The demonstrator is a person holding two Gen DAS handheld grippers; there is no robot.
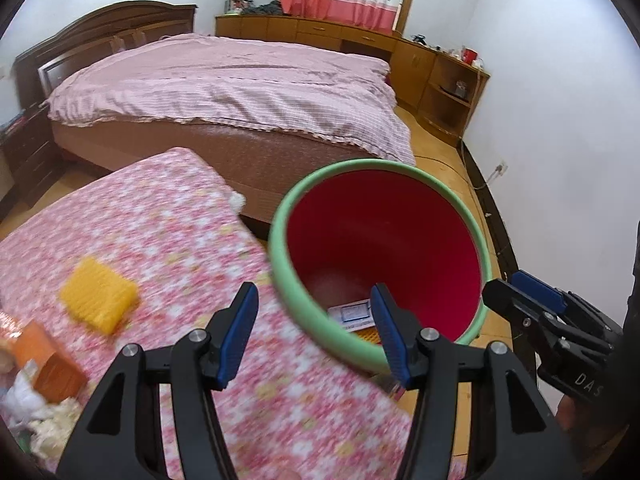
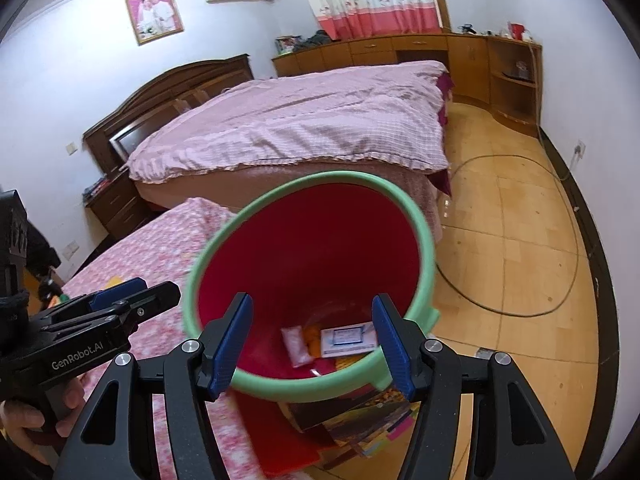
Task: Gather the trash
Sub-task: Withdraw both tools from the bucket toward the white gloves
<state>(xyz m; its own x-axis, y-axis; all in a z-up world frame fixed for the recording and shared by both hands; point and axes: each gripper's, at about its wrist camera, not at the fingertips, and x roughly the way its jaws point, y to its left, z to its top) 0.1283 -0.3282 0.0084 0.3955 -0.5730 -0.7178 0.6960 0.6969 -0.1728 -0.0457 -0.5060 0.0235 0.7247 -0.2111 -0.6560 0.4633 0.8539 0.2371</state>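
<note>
A red bin with a green rim (image 1: 280, 240) (image 2: 430, 248) stands beside a table with a pink floral cloth (image 1: 180, 220) (image 2: 160, 256). Inside lie a white packet (image 2: 348, 340) (image 1: 352, 314), a pink packet (image 2: 296, 346) and something orange (image 2: 312, 340). On the table are a yellow ridged piece (image 1: 98, 300), an orange box (image 1: 50, 364) and crumpled white tissue (image 1: 28, 404). My left gripper (image 1: 314, 336) is open and empty over the table edge by the bin. My right gripper (image 2: 312, 340) is open and empty above the bin's near rim.
A bed with a pink cover (image 1: 240, 84) (image 2: 312, 120) stands behind. Wooden cabinets (image 1: 420, 64) (image 2: 480, 64) line the far wall. A cable (image 2: 560, 200) loops over the tiled floor. Colourful papers (image 2: 360, 420) lie by the bin's base.
</note>
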